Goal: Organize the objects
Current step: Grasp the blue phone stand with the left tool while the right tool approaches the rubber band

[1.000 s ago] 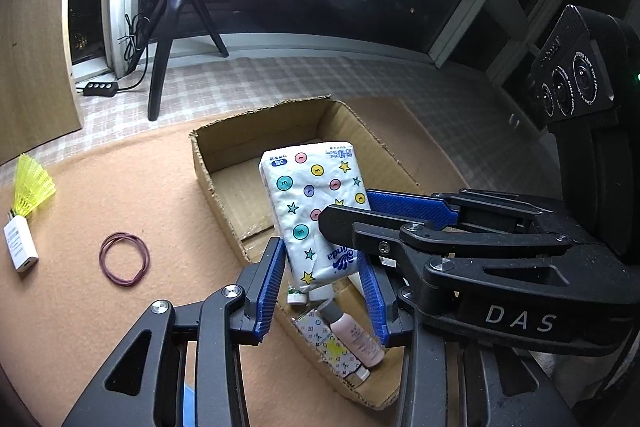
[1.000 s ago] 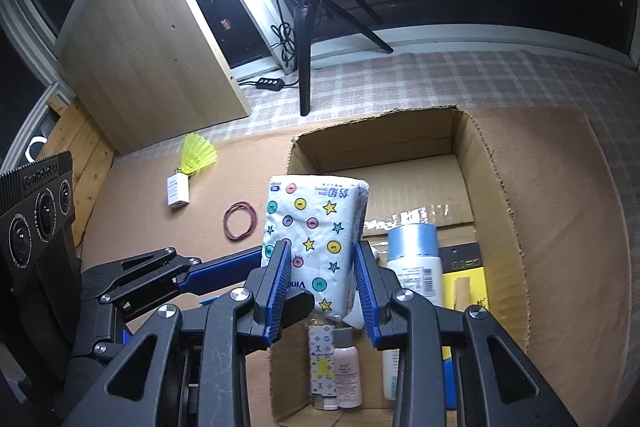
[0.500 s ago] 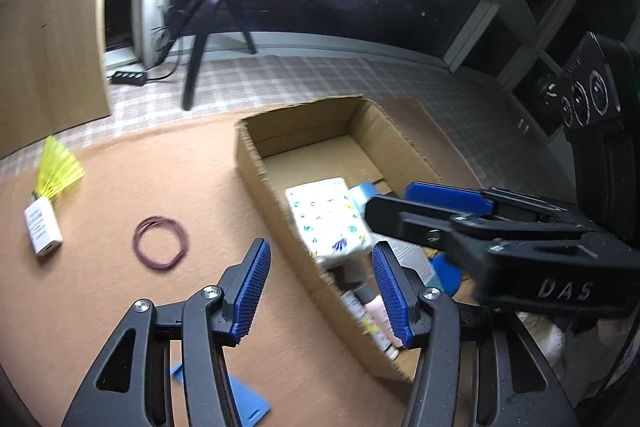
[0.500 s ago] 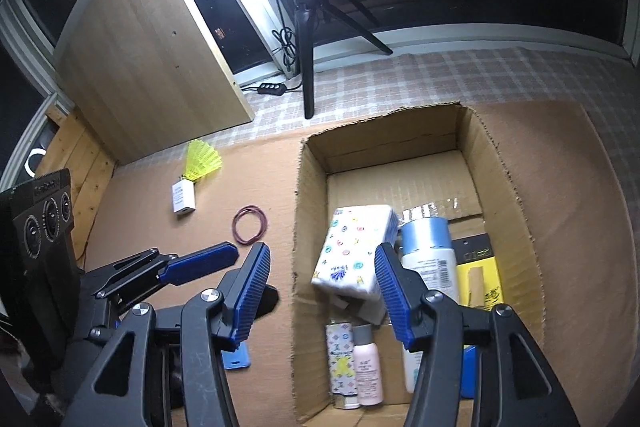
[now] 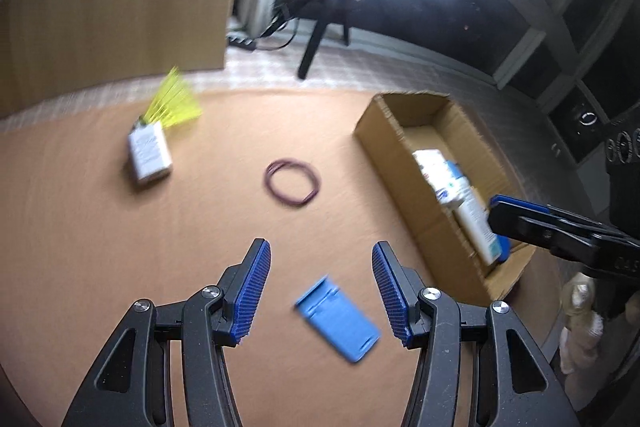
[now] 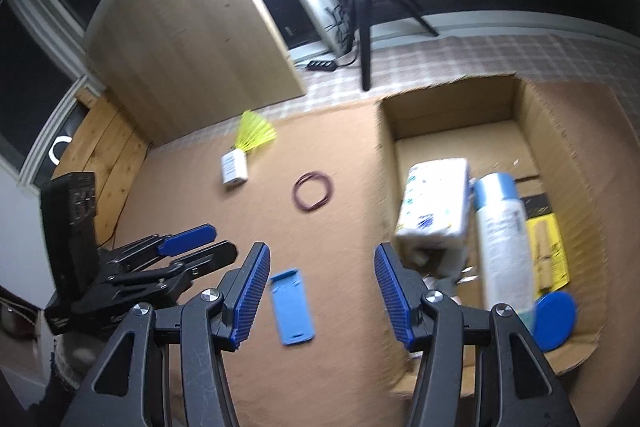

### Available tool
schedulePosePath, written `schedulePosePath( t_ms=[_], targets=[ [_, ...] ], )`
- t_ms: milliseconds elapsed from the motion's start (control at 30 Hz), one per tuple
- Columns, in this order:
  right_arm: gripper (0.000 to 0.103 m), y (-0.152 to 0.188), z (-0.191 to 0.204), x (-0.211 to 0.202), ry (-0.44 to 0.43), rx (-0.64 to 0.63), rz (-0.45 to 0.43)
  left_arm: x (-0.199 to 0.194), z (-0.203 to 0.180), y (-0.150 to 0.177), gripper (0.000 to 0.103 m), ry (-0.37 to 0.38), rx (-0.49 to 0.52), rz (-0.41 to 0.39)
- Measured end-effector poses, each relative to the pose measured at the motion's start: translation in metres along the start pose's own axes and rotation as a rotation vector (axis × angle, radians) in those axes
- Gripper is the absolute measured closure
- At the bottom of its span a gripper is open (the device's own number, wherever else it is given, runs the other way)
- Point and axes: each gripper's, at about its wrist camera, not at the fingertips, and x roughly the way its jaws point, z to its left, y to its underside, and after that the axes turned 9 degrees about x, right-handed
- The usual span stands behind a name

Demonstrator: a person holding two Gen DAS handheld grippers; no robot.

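Brown mat (image 5: 100, 247): blue holder (image 5: 338, 319) between left tool (image 5: 320, 291) pads.

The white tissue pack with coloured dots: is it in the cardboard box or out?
In: the white tissue pack lies inside the cardboard box.

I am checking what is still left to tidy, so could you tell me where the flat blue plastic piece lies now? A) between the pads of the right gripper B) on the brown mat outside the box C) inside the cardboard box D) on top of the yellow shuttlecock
B: the flat blue plastic piece lies on the brown mat, left of the cardboard box.
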Motion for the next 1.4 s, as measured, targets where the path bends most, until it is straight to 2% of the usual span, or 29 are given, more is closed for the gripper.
schedulePosePath(
  t_ms=[133, 333, 567, 700, 833, 1000, 1167, 1400],
  targets=[
    [0.052, 0.015, 0.010, 0.005, -0.013, -0.001, 0.013, 0.006, 0.005, 0.017, 0.046, -0.008, -0.018, 0.036],
    [0.052, 0.028, 0.012, 0.003, -0.003, 0.013, 0.011, 0.034, -0.014, 0.029, 0.040, -0.030, -0.034, 0.091],
    [0.052, 0.030, 0.003, -0.013, 0.019, 0.022, -0.014, 0.066, -0.041, 0.041, 0.039, -0.149, -0.021, 0.136],
    [0.052, 0.031, -0.003, -0.019, 0.027, 0.026, -0.023, 0.080, -0.055, 0.048, 0.039, -0.199, 0.034, 0.167],
    [0.052, 0.031, -0.006, -0.021, 0.029, 0.025, -0.023, 0.082, -0.065, 0.053, 0.040, -0.238, 0.085, 0.159],
    [0.052, 0.031, -0.002, -0.020, 0.025, 0.003, -0.017, 0.075, -0.058, 0.060, 0.047, -0.224, 0.105, 0.149],
    [0.052, 0.026, 0.012, -0.007, 0.025, -0.035, 0.004, 0.063, -0.039, 0.064, 0.062, -0.215, 0.084, 0.143],
    [0.053, 0.013, 0.035, 0.030, 0.031, -0.114, 0.061, 0.048, 0.006, 0.067, 0.063, -0.230, 0.024, 0.140]
  ],
)
